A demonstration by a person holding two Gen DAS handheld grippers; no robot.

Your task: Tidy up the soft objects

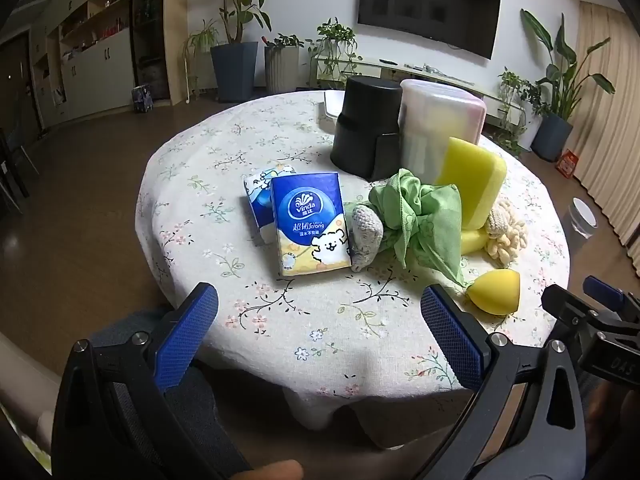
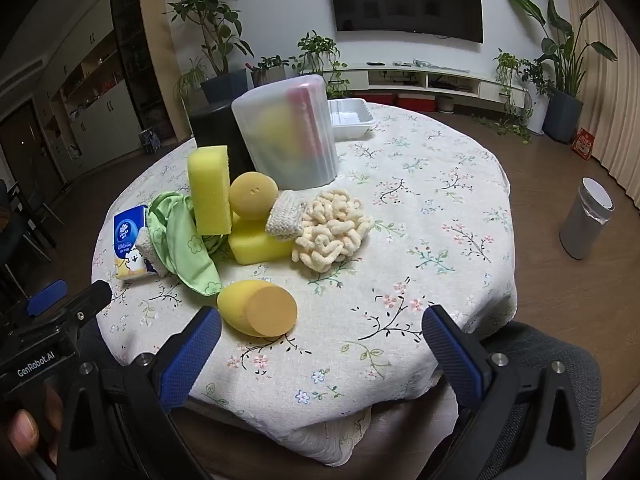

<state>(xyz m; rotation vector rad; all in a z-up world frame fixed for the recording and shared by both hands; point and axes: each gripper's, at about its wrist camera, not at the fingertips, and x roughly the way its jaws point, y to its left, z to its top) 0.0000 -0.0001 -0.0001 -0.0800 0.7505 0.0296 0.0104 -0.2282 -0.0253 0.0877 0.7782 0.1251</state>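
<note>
Soft items are lying clustered on a round table (image 1: 192,240) covered with a floral cloth. In the left wrist view, the left gripper (image 1: 320,332) is hovering over the near table edge with its jaws standing wide apart and nothing between them. A blue tissue pack (image 1: 308,224) is lying ahead of it, overlapping a second tissue pack (image 1: 258,200). A grey knitted piece (image 1: 366,236) is touching a crumpled green cloth (image 1: 420,220). A yellow sponge block (image 1: 474,180) is leaning against a translucent tub (image 1: 440,120), which is standing beside a black container (image 1: 368,120).

In the right wrist view, the right gripper (image 2: 320,340) is also standing wide open and holding nothing. An egg-shaped yellow sponge (image 2: 258,308) is lying just beside its left finger. A cream fluffy mitt (image 2: 332,228) is resting near a second yellow sponge block (image 2: 256,244) and a round sponge (image 2: 253,196). A white tray (image 2: 350,118) is sitting behind the tub.
</note>
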